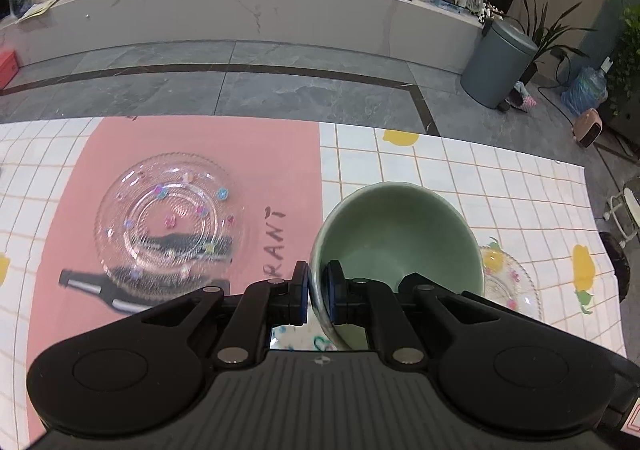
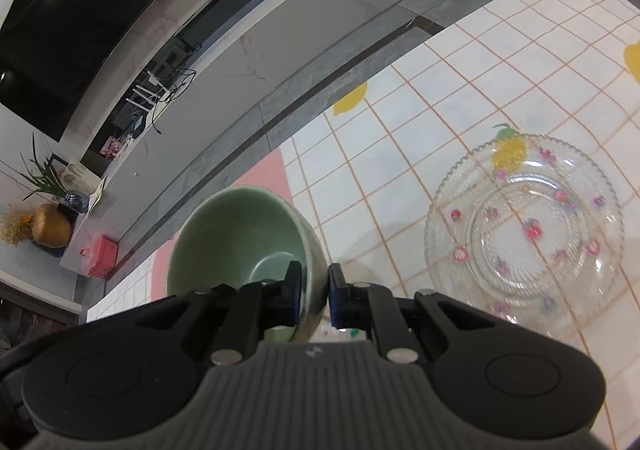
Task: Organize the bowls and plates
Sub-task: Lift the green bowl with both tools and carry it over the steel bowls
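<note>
The left fingers (image 1: pixel 318 292) pinch the near rim of a green bowl (image 1: pixel 396 234); a glass plate (image 1: pixel 172 222) lies on the table (image 1: pixel 440 170) to their left. The right fingers (image 2: pixel 314 298) clamp a second green bowl (image 2: pixel 240 238), with another glass plate (image 2: pixel 524 226) to their right. Judging by this, keep both bowls level and firmly held while carrying. The bowls' undersides and any gap beneath them are hidden.
</note>
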Available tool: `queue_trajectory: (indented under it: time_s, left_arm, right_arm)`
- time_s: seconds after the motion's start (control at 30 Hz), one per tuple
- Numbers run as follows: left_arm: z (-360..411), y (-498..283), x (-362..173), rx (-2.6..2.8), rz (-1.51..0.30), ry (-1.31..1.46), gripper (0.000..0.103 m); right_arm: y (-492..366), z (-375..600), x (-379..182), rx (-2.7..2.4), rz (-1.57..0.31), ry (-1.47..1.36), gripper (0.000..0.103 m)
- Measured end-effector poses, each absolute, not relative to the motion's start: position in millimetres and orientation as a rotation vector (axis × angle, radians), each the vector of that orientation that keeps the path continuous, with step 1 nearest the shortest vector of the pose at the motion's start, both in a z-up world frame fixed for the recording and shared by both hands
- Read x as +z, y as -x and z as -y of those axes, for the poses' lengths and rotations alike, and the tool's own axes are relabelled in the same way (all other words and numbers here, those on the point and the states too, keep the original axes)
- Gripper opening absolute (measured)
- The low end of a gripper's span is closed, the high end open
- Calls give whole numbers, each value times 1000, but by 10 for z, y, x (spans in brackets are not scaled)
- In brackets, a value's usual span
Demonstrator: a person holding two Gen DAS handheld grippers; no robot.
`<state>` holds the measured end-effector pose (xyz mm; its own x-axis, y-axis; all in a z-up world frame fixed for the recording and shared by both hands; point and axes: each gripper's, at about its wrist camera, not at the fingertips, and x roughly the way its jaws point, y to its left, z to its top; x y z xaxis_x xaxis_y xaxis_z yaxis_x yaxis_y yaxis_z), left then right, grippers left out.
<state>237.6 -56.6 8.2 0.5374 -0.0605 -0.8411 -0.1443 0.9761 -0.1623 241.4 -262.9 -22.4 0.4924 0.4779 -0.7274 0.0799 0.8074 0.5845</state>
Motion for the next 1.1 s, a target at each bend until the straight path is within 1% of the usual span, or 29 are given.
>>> queue_trajectory:
  time_s: [0.77,1.1]
  left_arm:
    - [572,-1226,558,129,-933,271,10]
    - [529,-729,544,142,-918,316,11]
  right_arm:
    - [-1325,2703,408,368,-1020,-517,11]
    - [-846,2691,524,403,-1007,-460,11]
